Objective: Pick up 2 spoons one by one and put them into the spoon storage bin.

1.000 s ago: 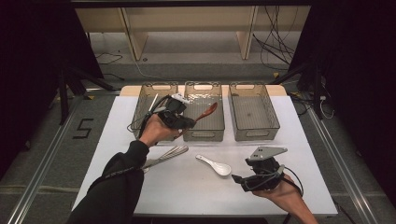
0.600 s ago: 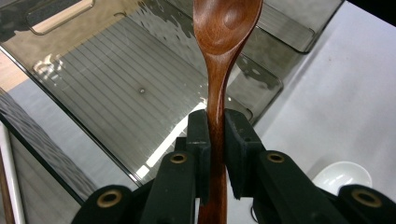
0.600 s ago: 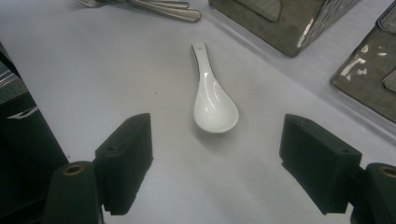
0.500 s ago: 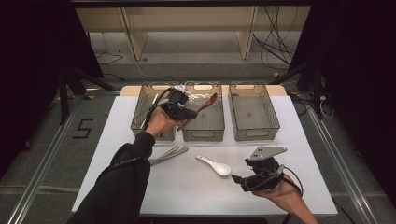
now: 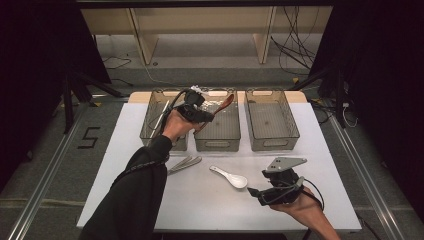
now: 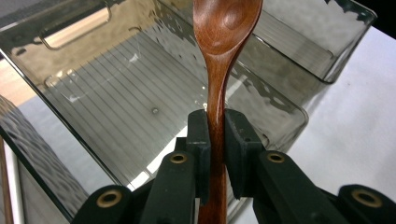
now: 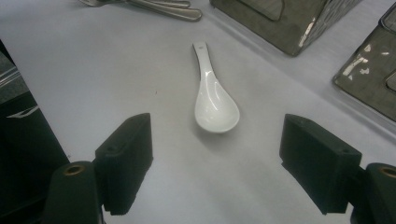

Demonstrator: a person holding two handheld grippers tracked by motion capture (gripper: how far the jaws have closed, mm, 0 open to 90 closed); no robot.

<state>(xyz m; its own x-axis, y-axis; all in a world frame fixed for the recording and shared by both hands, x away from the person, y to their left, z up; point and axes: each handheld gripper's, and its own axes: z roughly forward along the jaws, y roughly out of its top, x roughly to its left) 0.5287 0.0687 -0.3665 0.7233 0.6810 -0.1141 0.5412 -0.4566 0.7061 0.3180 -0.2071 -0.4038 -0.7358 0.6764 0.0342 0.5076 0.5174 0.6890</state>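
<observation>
My left gripper (image 5: 207,116) is shut on the handle of a brown wooden spoon (image 5: 223,104), held in the air over the middle clear bin (image 5: 218,132). In the left gripper view the spoon (image 6: 219,70) runs up between the pads (image 6: 201,140), its bowl over the bin's ribbed floor (image 6: 116,107). A white ceramic soup spoon (image 5: 230,176) lies on the white table. My right gripper (image 5: 256,192) rests low at the front right, open. In the right gripper view the white spoon (image 7: 213,100) lies ahead of that gripper (image 7: 215,161), apart from its wide jaws.
Three clear bins stand in a row at the back: the left one (image 5: 152,131) holds metal cutlery, the right one (image 5: 272,135) looks bare. Metal cutlery (image 5: 184,164) lies on the table left of the white spoon, seen too in the right gripper view (image 7: 159,8).
My left hand has carried the wooden spoon toward the back, further over the middle bin. The right gripper and the white spoon have stayed put.
</observation>
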